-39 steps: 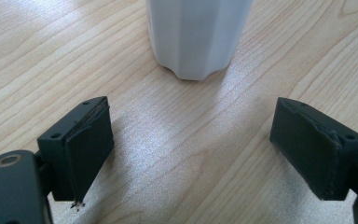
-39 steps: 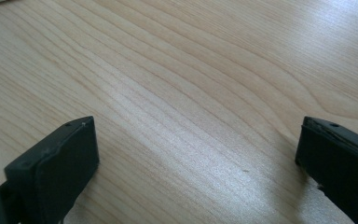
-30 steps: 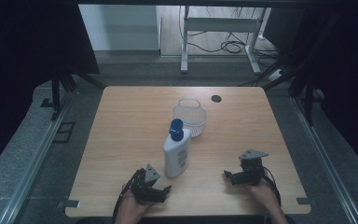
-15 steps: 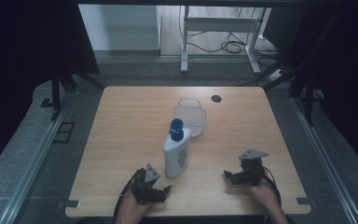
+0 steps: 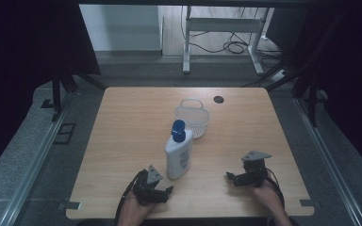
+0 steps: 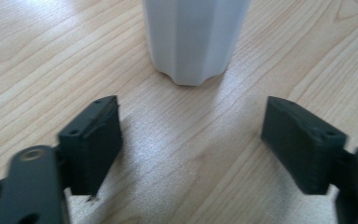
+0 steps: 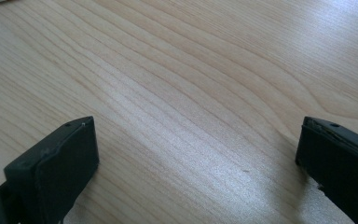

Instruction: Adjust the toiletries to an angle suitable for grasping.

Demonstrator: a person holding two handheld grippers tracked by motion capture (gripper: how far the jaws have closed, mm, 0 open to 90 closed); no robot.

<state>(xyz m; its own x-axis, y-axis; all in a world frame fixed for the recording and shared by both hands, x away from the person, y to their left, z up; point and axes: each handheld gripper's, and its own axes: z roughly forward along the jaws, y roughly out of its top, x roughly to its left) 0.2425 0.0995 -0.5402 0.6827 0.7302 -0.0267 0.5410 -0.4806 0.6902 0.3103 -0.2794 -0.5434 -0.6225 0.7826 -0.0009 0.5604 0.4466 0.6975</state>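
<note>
Two black jaws of the left tool (image 6: 191, 149) stand apart with bare counter (image 6: 191, 186) between them, having just been closing a little; nothing is gripped. Its view cuts off the white bottle (image 6: 195, 37) above the base, so cap and label are out of frame there. From above, the left tool (image 5: 162, 194) sits just beside the upright bottle (image 5: 178, 157), near its foot and not touching. Beyond the bottle stands a white basket (image 5: 193, 117). Well apart, the right tool (image 5: 233, 178) rests on the counter, its jaws spread wide over bare wood.
</note>
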